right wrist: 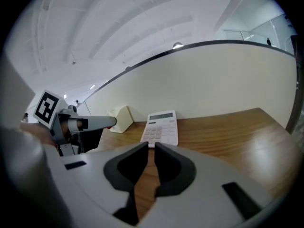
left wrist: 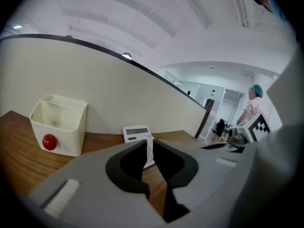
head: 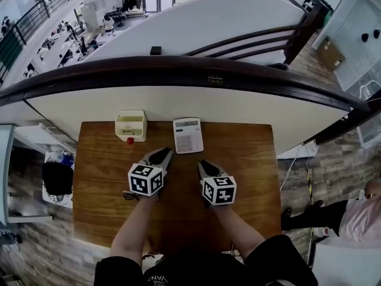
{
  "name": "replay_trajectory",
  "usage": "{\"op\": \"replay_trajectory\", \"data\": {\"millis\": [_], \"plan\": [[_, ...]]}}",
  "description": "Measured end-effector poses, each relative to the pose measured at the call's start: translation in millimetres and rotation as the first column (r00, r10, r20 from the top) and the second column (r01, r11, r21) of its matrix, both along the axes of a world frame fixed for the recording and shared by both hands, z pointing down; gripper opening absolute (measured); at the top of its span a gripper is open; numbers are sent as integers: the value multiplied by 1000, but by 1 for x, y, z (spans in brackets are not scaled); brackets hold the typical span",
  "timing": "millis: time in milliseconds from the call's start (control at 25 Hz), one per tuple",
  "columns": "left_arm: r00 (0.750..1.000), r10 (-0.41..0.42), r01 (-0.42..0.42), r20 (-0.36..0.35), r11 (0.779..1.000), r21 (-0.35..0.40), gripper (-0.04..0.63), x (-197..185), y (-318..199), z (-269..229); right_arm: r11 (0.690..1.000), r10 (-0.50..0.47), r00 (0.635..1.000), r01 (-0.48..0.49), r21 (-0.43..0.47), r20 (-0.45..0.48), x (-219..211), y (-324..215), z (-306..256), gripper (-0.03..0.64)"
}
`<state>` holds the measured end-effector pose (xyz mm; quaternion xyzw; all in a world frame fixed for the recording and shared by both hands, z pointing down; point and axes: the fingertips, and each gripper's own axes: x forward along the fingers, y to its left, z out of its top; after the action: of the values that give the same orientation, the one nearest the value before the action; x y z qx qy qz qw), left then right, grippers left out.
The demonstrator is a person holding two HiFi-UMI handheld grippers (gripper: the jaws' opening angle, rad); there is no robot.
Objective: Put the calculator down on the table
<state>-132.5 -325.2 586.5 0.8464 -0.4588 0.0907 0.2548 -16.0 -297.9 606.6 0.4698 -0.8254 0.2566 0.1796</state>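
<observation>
Wooden table (head: 250, 177): recorded whole only in the head view, set against a curved cream parapet (head: 178, 103) with a dark rail.

Left gripper (head: 165, 152) and right gripper (head: 202, 164): seen side by side over the middle of the table in the head view, both pointed at the parapet. In each gripper view the jaws are found nearly together, with only a narrow slit left. Nothing is held between them; wood and the calculator's near edge show through the slit.

Cream open-topped box (head: 131, 125): placed ahead and to the left of the left gripper, against the parapet. Its hollow inside is shown in the left gripper view. In the right gripper view only one corner is seen, behind the left gripper's jaws.

Calculator (head: 188, 135): laid flat on the table, face up, display end towards the parapet. It lies just ahead of both grippers, between their lines, apart from either, with the box near its left side.

Red round object (head: 130, 140): noted at the box's front face; not seen in the right gripper view.
</observation>
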Motion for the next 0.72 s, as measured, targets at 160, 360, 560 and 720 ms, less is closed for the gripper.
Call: {"op": "replay_trajectory", "data": {"millis": [160,360,560,720], "plan": [[1000,-1,1,-11,1000,21,23,-7,32,-12,1000,-5,1000,5,14,-4,-3,23,-8,42],[1000,-5,5,-16,999,42,12,-13,71,-25,1000,1,1000,-2,30,8,-4,57,-16,25],[1000,1,1,-29,997,74,12,-15,110,-38,999,-2,999,0,48,33,-5,90,-26,17],[999,6,-3,-44,996,86,12,-15,142,-43,998,-2,999,0,61,37,-3,117,-32,17]]}}
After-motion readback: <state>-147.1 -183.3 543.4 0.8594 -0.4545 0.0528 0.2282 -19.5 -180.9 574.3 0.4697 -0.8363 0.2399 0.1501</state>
